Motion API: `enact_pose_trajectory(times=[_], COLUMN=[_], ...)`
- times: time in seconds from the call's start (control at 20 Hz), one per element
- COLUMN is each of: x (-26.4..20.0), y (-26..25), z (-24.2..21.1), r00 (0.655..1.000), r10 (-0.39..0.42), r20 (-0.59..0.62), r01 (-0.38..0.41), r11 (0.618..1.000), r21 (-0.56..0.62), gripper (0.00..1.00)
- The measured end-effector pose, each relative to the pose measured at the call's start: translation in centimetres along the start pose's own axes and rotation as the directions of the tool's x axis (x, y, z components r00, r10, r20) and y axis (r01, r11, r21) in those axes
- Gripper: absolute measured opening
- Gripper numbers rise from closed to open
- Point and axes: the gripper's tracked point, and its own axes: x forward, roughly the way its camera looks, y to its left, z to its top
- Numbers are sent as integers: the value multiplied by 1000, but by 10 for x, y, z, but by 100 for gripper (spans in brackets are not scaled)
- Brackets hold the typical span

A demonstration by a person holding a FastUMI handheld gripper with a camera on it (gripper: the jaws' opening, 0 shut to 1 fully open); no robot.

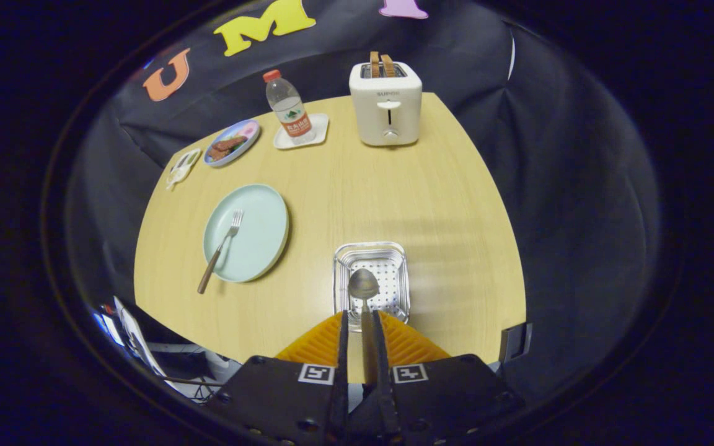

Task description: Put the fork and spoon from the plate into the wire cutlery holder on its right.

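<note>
My gripper [362, 322] is shut on the spoon [363, 286], whose handle runs back between the two fingers. The spoon's bowl hangs over the metal cutlery holder [394, 257], which stands on the table just ahead of the fingers. To the left of the holder lies a pale green plate [258, 235]. A fork [220, 250] with a brown handle rests across the plate, tines pointing away from me and the handle sticking out over the near rim.
At the far end of the wooden table [456, 204] stands a white toaster [386, 102] with two slices in it. A water bottle [289, 109] on a white tray, a small plate of food [232, 143] and a small white dish [183, 166] sit far left.
</note>
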Motion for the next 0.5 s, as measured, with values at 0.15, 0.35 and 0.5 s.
enact_pose_trajectory(times=[0.15, 0.35, 0.5], x=[-12, -29, -38], y=[13, 52, 90], z=[22, 50, 63], r00=[993, 965, 936], r10=[-9, 9, 44], r20=[116, 261, 350], r01=[14, 13, -10], r11=[999, 996, 995], r21=[-37, -83, -101], gripper=[50, 93, 98])
